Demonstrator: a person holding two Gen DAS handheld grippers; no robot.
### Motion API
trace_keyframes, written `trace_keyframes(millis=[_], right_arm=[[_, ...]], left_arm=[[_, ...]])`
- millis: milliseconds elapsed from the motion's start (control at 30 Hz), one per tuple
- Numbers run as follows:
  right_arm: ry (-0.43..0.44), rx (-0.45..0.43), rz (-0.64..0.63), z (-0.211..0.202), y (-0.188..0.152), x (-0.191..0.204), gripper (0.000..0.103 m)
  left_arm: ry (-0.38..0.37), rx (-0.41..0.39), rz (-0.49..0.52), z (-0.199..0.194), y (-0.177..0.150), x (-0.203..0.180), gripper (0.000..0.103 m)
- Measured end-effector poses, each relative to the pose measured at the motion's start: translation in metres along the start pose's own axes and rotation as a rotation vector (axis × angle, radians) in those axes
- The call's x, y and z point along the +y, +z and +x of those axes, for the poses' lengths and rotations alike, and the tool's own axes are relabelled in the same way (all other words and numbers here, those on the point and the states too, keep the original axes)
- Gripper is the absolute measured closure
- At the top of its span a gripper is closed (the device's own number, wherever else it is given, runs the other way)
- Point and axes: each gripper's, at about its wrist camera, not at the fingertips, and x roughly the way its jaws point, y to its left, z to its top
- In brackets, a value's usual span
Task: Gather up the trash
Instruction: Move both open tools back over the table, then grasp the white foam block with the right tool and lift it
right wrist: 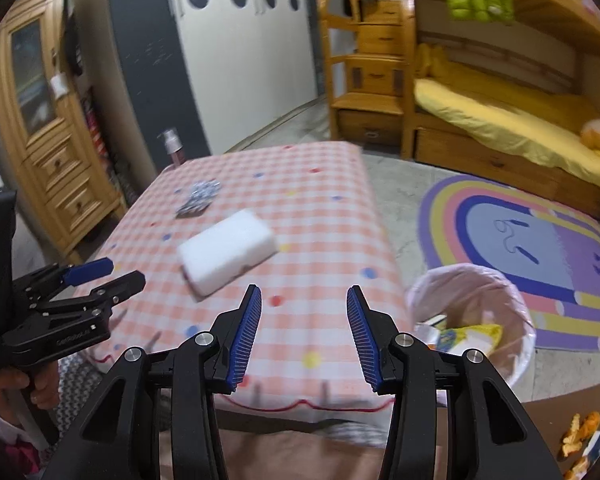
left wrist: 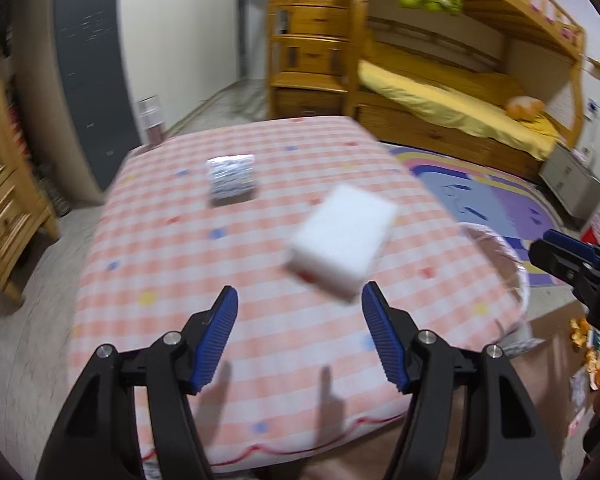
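1. While both tools hover above the checked tablecloth point(left wrist: 172, 264), the left gripper point(left wrist: 299, 336) and right gripper point(right wrist: 304, 334) have their fingers spread apart, holding nothing.
2. A white foam block point(right wrist: 228, 254) lies mid-table; a silver wrapper point(left wrist: 231, 179) lies farther back.
3. A lined trash bin point(right wrist: 516, 304) stands beside the table's right edge.

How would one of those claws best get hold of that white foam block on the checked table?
Probably across the white block's two long sides, coming down from above. It lies flat on the checked table, so only those narrower faces fit between fingers. The left gripper, open and nearest, would need to turn so its fingers straddle the short width.
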Motion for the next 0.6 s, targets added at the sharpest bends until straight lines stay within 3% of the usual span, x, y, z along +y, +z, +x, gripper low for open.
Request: trace_keyframes(millis=[100, 233, 367, 433, 600], right_arm=[[0.024, 0.026, -0.055, 0.011, -0.002, 0.027, 0.053], [0.051, 0.06, -0.107, 0.032, -0.002, 0.056, 0.049], [0.076, 0.079, -0.123, 0.055, 0.002, 0.075, 0.051], [0.075, 0.094, -0.137, 0.069, 0.005, 0.084, 0.059], [0.017, 0.161, -0.159, 0.105, 0.005, 0.098, 0.058]], left_arm=[[0.046, 0.011, -0.044, 0.0, -0.007, 0.027, 0.035], [0.1, 0.019, -0.089, 0.0, -0.012, 0.053, 0.021], [0.126, 0.027, -0.126, 0.002, -0.013, 0.076, 0.021], [0.136, 0.032, -0.135, 0.004, -0.014, 0.083, 0.021], [0.144, 0.041, -0.154, 0.01, -0.014, 0.096, 0.021]])
